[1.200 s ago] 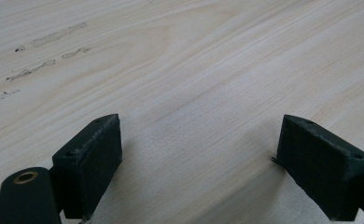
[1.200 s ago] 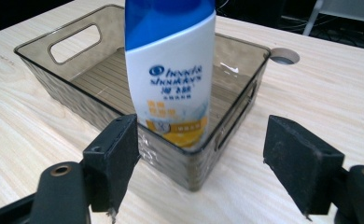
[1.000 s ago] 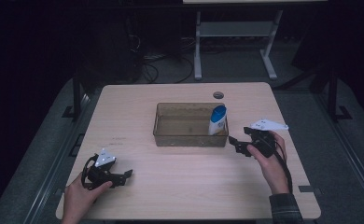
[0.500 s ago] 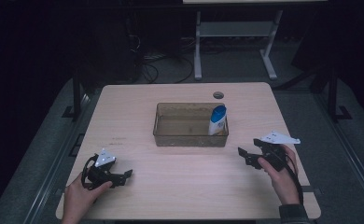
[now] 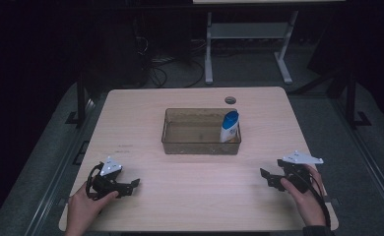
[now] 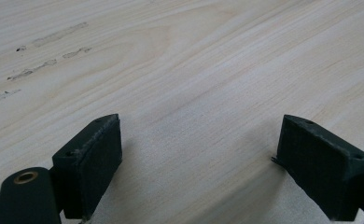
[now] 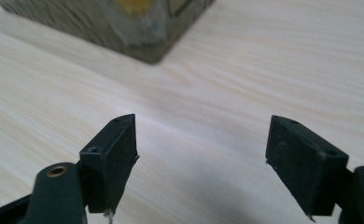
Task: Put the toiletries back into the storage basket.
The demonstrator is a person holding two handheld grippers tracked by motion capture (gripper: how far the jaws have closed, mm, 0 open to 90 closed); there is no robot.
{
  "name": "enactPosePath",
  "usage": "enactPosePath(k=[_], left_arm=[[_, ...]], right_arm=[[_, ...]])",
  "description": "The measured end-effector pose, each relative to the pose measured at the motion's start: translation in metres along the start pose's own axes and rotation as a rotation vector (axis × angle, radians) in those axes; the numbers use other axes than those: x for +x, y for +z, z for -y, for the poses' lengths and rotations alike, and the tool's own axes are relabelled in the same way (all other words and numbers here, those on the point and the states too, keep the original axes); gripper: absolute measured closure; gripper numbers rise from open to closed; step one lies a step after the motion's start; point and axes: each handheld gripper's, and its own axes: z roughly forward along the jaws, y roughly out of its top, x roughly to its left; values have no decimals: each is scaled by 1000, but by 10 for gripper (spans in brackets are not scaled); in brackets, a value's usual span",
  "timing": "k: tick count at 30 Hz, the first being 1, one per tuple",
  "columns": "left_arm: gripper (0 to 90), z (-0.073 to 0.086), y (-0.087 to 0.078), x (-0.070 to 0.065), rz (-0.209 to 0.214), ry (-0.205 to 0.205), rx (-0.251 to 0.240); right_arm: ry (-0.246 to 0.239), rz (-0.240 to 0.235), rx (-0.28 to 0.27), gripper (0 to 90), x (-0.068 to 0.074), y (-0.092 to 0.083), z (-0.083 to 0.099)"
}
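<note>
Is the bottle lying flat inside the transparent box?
No, the bottle stands upright in the right end of the box.

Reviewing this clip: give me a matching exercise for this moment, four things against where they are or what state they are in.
Things:
1. bottle
2. bin
3. left gripper
4. right gripper

Places or states:
A. open, near the table's front right
B. upright in the right end of the clear container
C. open, near the table's front left
D. clear, at the middle of the table

Pairs: 1-B, 2-D, 3-C, 4-A
</note>
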Motion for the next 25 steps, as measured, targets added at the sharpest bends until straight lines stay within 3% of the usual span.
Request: enactPosePath(k=[17,25], left_arm=[[129,0,0,0,0,1,0],[129,0,0,0,0,1,0]], right_arm=[[4,47,102,222,-14,1,33],[-18,56,71,190,-14,1,38]])
